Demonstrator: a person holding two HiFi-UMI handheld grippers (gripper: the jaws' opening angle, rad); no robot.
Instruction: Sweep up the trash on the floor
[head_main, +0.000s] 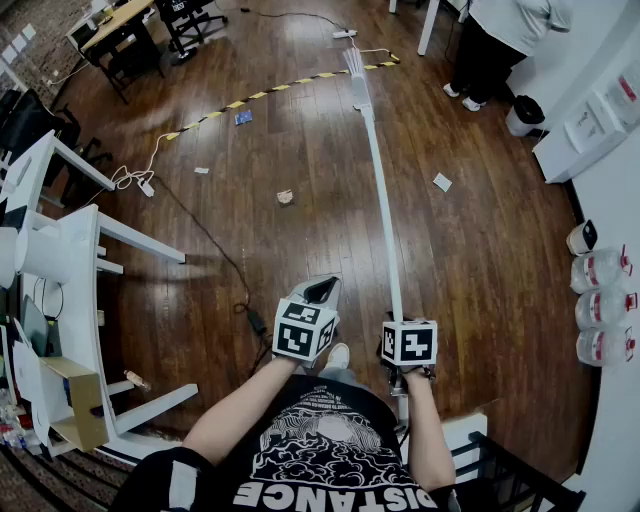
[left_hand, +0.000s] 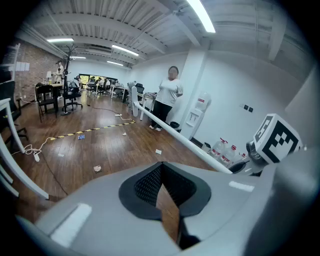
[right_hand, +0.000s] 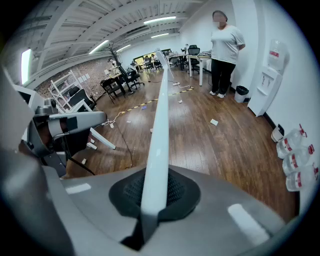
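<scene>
Right gripper (right_hand: 155, 191): jaws pinched the broom (head_main: 377, 185) handle. Left gripper (left_hand: 160, 170): jaws pressed together at the tips, empty. The broom head lay far out on the floor (head_main: 480, 270), beside striped tape (head_main: 250, 98). Trash (head_main: 285, 197) lay scattered and unswept, nearer in. Judged: sweep barely begun. Next move calls for dragging the head across the scraps. Shirt print read "DISTANCE".

Both bare forearms reach forward from the chest, side by side. The right gripper (head_main: 398, 328) has its jaws clamped on the broom pole (head_main: 378, 190) near the pole's near end, and the right forearm (head_main: 425, 435) runs straight behind it. The left gripper (head_main: 318, 292) sits just left of the pole, apart from it. Its jaws are closed together on nothing, and the left forearm (head_main: 238, 405) angles in toward the pole.
</scene>
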